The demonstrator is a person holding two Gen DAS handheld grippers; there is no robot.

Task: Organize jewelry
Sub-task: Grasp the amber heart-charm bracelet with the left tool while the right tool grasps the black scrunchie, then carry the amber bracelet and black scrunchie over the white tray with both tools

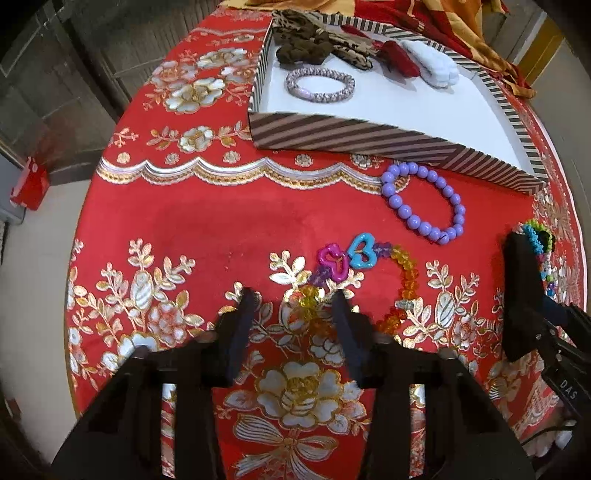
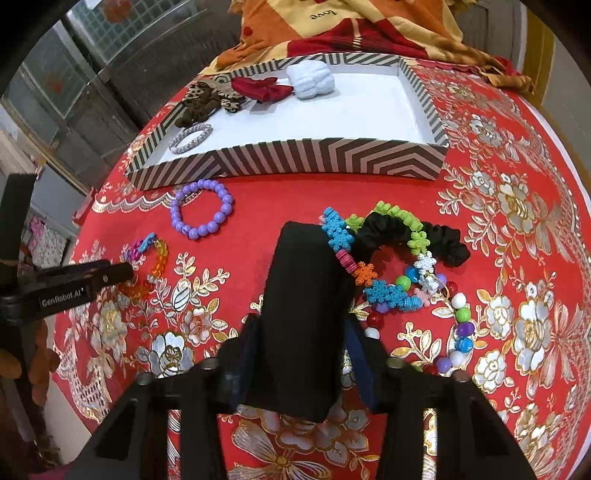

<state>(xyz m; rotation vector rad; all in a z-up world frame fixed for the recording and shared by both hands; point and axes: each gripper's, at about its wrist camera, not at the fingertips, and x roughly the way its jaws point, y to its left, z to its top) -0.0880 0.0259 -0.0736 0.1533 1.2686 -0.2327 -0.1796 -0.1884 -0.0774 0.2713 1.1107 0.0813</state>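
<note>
My left gripper is open and low over the red cloth, its fingers astride the near end of a crystal bead bracelet with pink and blue hearts. A purple bead bracelet lies just in front of the striped tray. My right gripper is shut on a black block, which also shows in the left wrist view. To the block's right lie a snowflake bracelet, a black scrunchie and a multicoloured ball-bead strand.
The tray holds a woven grey bracelet, brown patterned scrunchies, a red bow and a white scrunchie. An orange and red blanket lies behind the tray. The round table's edge drops off at the left.
</note>
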